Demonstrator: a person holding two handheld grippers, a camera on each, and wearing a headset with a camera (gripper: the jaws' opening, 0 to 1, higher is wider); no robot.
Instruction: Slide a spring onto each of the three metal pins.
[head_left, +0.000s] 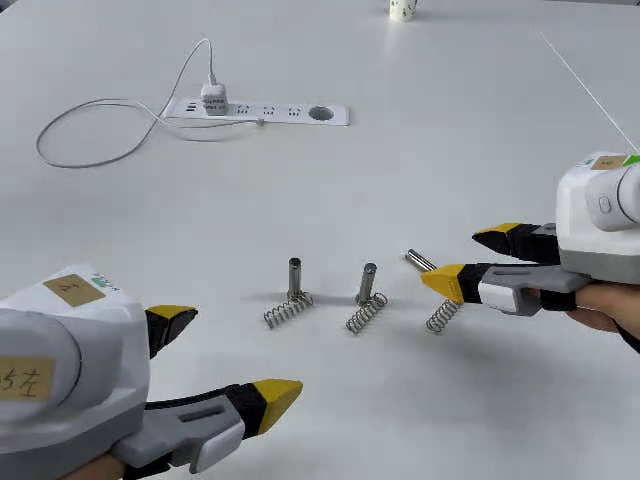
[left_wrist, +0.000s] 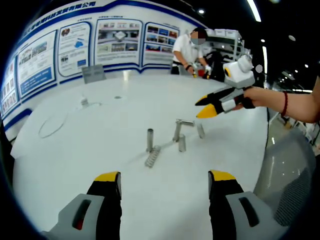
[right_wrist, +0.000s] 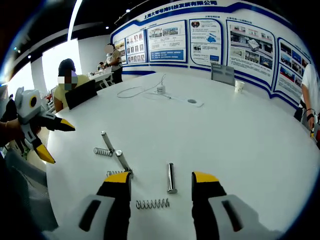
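Two short metal pins stand upright on the white table, the left pin (head_left: 295, 277) and the middle pin (head_left: 366, 283). A third pin (head_left: 421, 261) lies tilted on its side. A loose spring lies by each: left spring (head_left: 288, 309), middle spring (head_left: 366, 313), right spring (head_left: 442, 315). My right gripper (head_left: 470, 257) is open just right of the lying pin, holding nothing. In the right gripper view that pin (right_wrist: 171, 177) sits just ahead between the jaws, with a spring (right_wrist: 152, 204) close by. My left gripper (head_left: 225, 355) is open and holds nothing at the near left, short of the left spring (left_wrist: 153, 156).
A white power strip (head_left: 262, 111) with a plugged charger and a looping cable (head_left: 95, 130) lies at the far left of the table. A small cup (head_left: 402, 9) stands at the far edge. People sit and stand beyond the table.
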